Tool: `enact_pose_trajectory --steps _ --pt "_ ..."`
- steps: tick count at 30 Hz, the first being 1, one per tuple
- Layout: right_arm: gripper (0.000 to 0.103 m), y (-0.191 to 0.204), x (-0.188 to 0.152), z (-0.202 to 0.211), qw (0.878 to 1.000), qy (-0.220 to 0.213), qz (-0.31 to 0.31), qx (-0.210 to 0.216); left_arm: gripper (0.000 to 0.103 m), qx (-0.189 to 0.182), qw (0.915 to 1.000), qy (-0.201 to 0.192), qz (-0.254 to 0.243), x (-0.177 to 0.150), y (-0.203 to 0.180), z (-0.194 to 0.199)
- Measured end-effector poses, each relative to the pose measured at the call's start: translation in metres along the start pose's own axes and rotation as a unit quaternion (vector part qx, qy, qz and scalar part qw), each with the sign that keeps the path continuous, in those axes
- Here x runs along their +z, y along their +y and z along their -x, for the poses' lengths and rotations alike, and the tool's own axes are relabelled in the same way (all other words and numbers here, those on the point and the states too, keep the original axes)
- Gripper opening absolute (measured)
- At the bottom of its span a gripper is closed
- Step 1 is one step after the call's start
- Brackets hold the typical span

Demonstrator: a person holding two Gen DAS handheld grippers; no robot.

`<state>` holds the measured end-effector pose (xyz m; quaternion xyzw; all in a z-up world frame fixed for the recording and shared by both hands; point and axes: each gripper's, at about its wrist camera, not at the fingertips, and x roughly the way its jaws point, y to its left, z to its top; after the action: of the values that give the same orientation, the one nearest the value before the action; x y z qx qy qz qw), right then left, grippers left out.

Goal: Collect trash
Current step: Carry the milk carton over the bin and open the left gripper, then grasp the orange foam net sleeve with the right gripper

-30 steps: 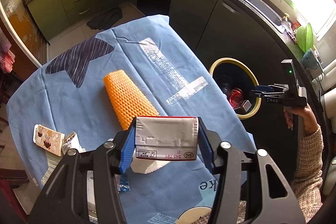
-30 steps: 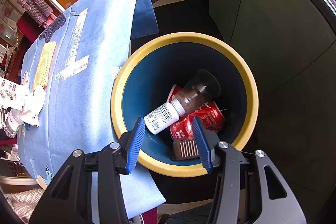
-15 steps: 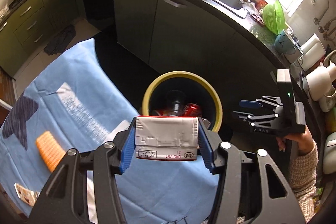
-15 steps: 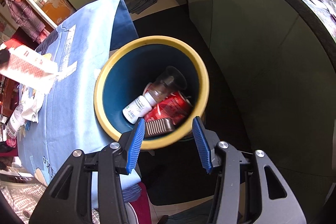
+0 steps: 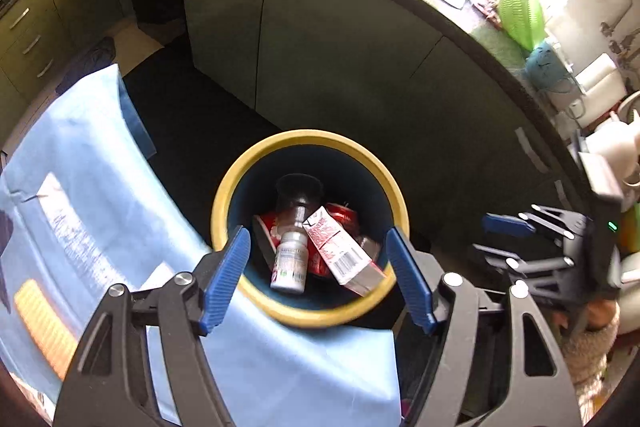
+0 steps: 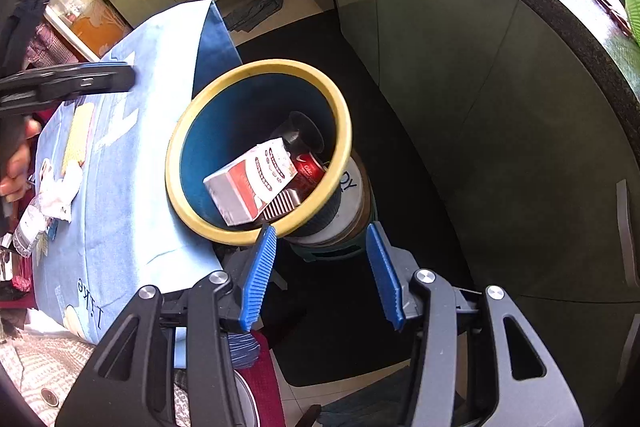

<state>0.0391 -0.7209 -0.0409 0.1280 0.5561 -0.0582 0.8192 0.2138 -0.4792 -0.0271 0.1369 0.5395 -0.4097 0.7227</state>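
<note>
While the blue tablecloth (image 5: pixel 100 211) covers the table at the left of both views, the yellow-rimmed trash bin (image 5: pixel 310 315) stands just beside its hanging edge, in front of the dark green kitchen cabinets (image 5: pixel 320 39). The left gripper (image 5: pixel 318 279) hangs above the bin with its blue fingers (image 5: pixel 224 279) spread wide and nothing between them; in its view the bin's mouth sits in the gap. The red-and-white carton (image 5: pixel 344 255) lies inside the bin, tilted, leaning on the other trash, well below those fingers and apart from them. The right gripper (image 6: pixel 324 275) is off to the bin's side, jaws likewise wide apart and empty, with the bin's rim just past its fingertips. Under and around the carton in the bin lie a red drink can (image 6: pixel 308 169), a white pill bottle (image 5: pixel 290 261), a dark plastic cup (image 5: pixel 300 193) and a small brown ribbed piece (image 6: pixel 282 205). On the cloth farther off rest an orange mesh sleeve (image 5: pixel 42 323) and crumpled white paper (image 6: pixel 60 195)
</note>
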Motion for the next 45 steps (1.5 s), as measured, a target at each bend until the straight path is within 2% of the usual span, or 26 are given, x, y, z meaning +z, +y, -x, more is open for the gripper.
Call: enact_pose_trajectory --steps 3,9,16,18,23,28,33,37,40,41,42,43,44,45 --pt "0.048 0.027 0.013 -0.003 1.000 0.002 0.021 0.012 0.084 -0.006 0.9998 -0.014 0.014 -0.029 0.018 0.043" --pt "0.048 0.119 0.039 -0.021 0.994 0.020 0.100 0.042 0.097 0.026 0.9965 -0.056 0.056 -0.108 0.082 0.128" --pt "0.049 0.262 0.059 -0.056 0.977 0.057 0.179 0.104 0.097 0.122 0.9800 -0.114 0.108 -0.206 0.161 0.203" --pt "0.059 0.305 0.068 -0.067 0.972 0.062 0.194 0.116 0.097 0.122 0.9761 -0.119 0.134 -0.227 0.184 0.216" --pt "0.062 0.399 0.080 -0.106 0.962 0.085 0.239 0.102 0.097 0.119 0.9677 -0.127 0.183 -0.274 0.222 0.240" --pt "0.067 0.444 0.092 -0.146 0.962 0.101 0.247 0.051 0.097 0.111 0.9638 -0.128 0.206 -0.304 0.239 0.247" --pt "0.069 0.455 0.103 -0.167 0.967 0.106 0.231 0.022 0.097 0.097 0.9671 -0.114 0.206 -0.317 0.245 0.239" --pt "0.069 0.457 0.102 -0.171 0.966 0.106 0.235 0.007 0.097 0.095 0.9688 -0.110 0.201 -0.320 0.249 0.236" --pt "0.061 0.462 0.101 -0.176 0.965 0.109 0.237 0.002 0.097 0.094 0.9685 -0.109 0.203 -0.320 0.252 0.234" --pt "0.054 0.461 0.101 -0.176 0.966 0.108 0.234 0.004 0.097 0.093 0.9683 -0.109 0.205 -0.320 0.253 0.233" --pt "0.040 0.460 0.101 -0.174 0.966 0.108 0.233 0.005 0.097 0.093 0.9681 -0.108 0.206 -0.319 0.254 0.232" --pt "0.033 0.459 0.101 -0.172 0.966 0.107 0.234 0.009 0.097 0.092 0.9680 -0.107 0.208 -0.319 0.255 0.231" --pt "0.019 0.457 0.102 -0.170 0.966 0.106 0.234 0.011 0.097 0.092 0.9680 -0.106 0.208 -0.319 0.256 0.230" --pt "0.014 0.456 0.103 -0.168 0.967 0.101 0.234 0.012 0.097 0.092 0.9681 -0.104 0.209 -0.318 0.256 0.229"
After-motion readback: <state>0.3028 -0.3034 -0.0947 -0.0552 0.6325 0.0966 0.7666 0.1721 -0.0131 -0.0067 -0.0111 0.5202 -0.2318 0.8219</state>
